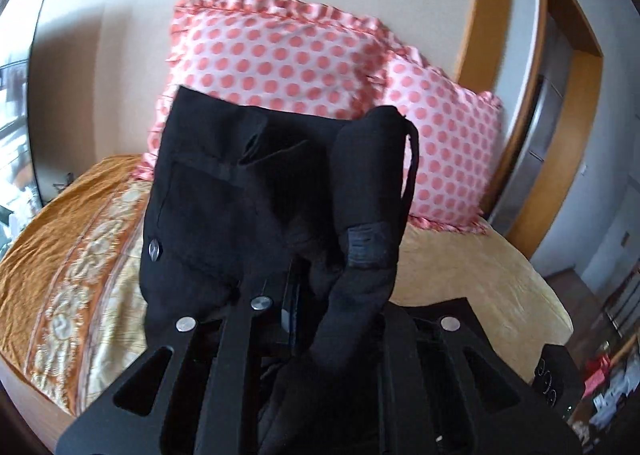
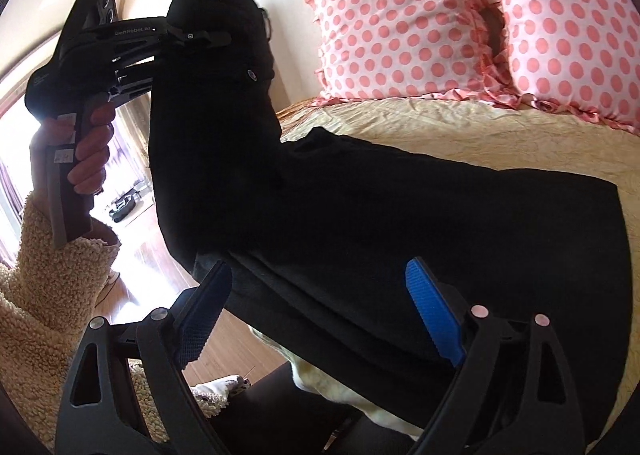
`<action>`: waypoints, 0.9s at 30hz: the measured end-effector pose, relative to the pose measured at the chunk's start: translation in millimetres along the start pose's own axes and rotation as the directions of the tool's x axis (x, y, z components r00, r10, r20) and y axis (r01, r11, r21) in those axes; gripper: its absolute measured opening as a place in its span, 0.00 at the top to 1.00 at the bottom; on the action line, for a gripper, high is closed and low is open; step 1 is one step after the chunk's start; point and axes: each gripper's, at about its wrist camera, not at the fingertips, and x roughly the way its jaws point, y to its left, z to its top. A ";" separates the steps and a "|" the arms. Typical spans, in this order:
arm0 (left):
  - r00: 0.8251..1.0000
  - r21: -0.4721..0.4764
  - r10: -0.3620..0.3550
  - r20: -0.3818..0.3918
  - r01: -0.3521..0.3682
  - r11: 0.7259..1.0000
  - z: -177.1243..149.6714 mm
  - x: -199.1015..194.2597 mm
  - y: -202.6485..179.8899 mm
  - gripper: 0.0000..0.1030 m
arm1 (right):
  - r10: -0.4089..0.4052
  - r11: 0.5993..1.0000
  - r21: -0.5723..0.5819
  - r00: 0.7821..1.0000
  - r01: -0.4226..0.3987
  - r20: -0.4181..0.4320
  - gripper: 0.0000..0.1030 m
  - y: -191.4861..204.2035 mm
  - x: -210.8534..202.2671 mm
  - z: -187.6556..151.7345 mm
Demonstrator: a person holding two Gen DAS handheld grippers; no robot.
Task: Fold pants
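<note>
Black pants (image 2: 440, 223) lie across the bed (image 2: 520, 127), their waist end lifted up at the left. My left gripper (image 2: 216, 39) is shut on that raised waist, held up by a hand (image 2: 88, 147) in a fleecy cream sleeve. In the left wrist view the bunched waist (image 1: 248, 195), with a button and a belt loop, hangs over my left gripper (image 1: 296, 287) and hides its fingertips. My right gripper (image 2: 316, 271) stands wide open low over the pants' near edge. Its blue pads (image 2: 432, 311) are on either side of the cloth and do not press on it.
Two pink polka-dot pillows (image 2: 400, 23) lean on the wall at the head of the bed. An orange patterned bedspread (image 1: 60, 255) covers the left side. Wooden floor (image 2: 132, 267) lies to the left of the bed, and a doorway (image 1: 568, 95) is at the right.
</note>
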 end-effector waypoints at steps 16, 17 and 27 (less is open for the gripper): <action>0.946 0.087 -0.242 -0.214 0.266 0.960 -52.7 87.0 -131.6 0.89 | -0.178 0.975 0.152 0.980 0.163 0.093 0.11 -57.6 -70.2 -30.8; 0.942 0.112 -0.236 -0.237 0.268 0.957 -59.6 89.2 -138.4 0.88 | -0.186 0.973 0.159 0.978 0.169 0.093 0.11 -59.3 -72.3 -33.1; 0.925 0.216 -0.188 -0.331 0.268 0.939 -113.2 105.7 -153.2 0.78 | -0.293 0.941 0.207 0.950 0.267 0.106 0.10 -78.5 -97.8 -40.4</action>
